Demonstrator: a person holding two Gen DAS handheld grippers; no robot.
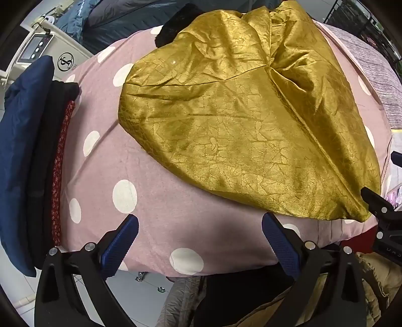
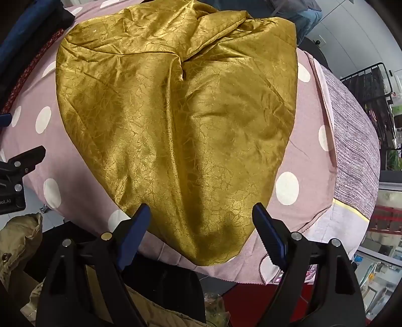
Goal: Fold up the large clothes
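A shiny gold garment (image 1: 246, 120) lies spread and creased on a pink cloth with white dots (image 1: 105, 176) that covers the table. My left gripper (image 1: 199, 229) hovers open above bare pink cloth, just left of the garment's near corner. In the right wrist view the same gold garment (image 2: 176, 125) fills the middle, and my right gripper (image 2: 201, 221) stands open over its near edge with the fabric below the gap, not pinched. The right gripper's body (image 1: 384, 221) shows at the right edge of the left view. The left gripper's body (image 2: 17, 173) shows at the left edge of the right view.
A pile of folded clothes, dark blue on top (image 1: 22, 140), lies along the table's left side. A black fuzzy item (image 1: 176, 22) sits behind the garment. A grey striped cloth (image 2: 356, 151) covers the right end. Tan clothing (image 2: 20, 239) lies below the near edge.
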